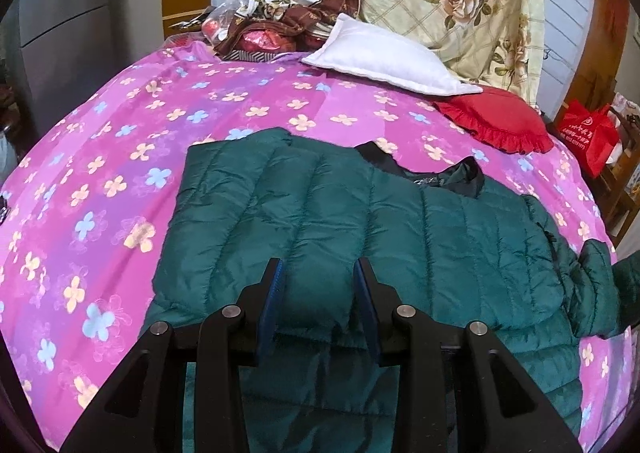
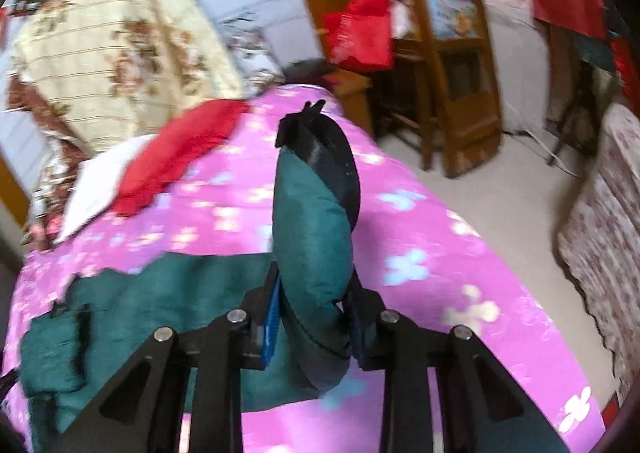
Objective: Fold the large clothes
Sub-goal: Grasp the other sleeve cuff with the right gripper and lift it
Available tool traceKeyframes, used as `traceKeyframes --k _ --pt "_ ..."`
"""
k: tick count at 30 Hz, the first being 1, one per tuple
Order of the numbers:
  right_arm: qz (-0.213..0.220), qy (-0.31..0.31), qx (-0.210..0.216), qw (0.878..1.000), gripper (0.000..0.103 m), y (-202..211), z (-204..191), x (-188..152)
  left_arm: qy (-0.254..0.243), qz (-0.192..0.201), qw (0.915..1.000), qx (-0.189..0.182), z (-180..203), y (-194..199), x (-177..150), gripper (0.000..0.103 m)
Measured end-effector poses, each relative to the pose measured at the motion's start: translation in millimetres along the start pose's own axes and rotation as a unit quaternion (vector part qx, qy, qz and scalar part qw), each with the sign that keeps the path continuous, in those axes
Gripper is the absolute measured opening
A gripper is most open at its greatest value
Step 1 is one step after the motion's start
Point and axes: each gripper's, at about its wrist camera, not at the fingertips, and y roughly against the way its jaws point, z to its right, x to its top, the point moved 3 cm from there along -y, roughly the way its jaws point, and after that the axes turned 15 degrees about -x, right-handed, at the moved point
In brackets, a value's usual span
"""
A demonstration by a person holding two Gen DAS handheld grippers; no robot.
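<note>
Left wrist view: the green quilted puffer jacket [image 1: 360, 221] lies spread on the pink flowered bedspread [image 1: 120, 173], near a white pillow [image 1: 384, 57] and red cushion [image 1: 496, 121]. The left gripper [image 1: 318, 273] hovers over it, jaws spread — gripping nothing.

Right wrist view: the right gripper [image 2: 314, 285] pinches a lifted jacket sleeve [image 2: 312, 229] — black cuff [image 2: 332, 165] up.

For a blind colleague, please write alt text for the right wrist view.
The right gripper pinches a sleeve of a dark green puffer jacket between its fingers, lifting it above a pink flowered bedspread. A red cushion lies behind; the image is blurred.
</note>
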Motion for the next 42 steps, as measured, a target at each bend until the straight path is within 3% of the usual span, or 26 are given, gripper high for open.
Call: traceKeyframes --k 7,17,25,42 --pt "0.011 0.067 0.057 0.996 0.028 32.5 -75.6 -1.1 0.003 -0.004 1.0000 0.008 -11.6 5.3 -4.6 0.017" --pt "-0.017 0.140 0.127 0.982 0.027 48.9 -186.0 -39.2 0.008 -0.005 0.9999 -0.001 -18.1 9.9 -7.1 0.017" --pt "-0.034 0.164 0.143 0.975 0.027 50.4 -224.8 -62.6 -0.003 -0.002 1.0000 0.000 -15.0 11.2 -8.7 0.017" --pt "-0.044 0.193 0.151 0.969 0.027 56.6 -259.1 -79.9 0.006 0.010 0.9999 -0.011 -13.4 22.0 -7.7 0.017"
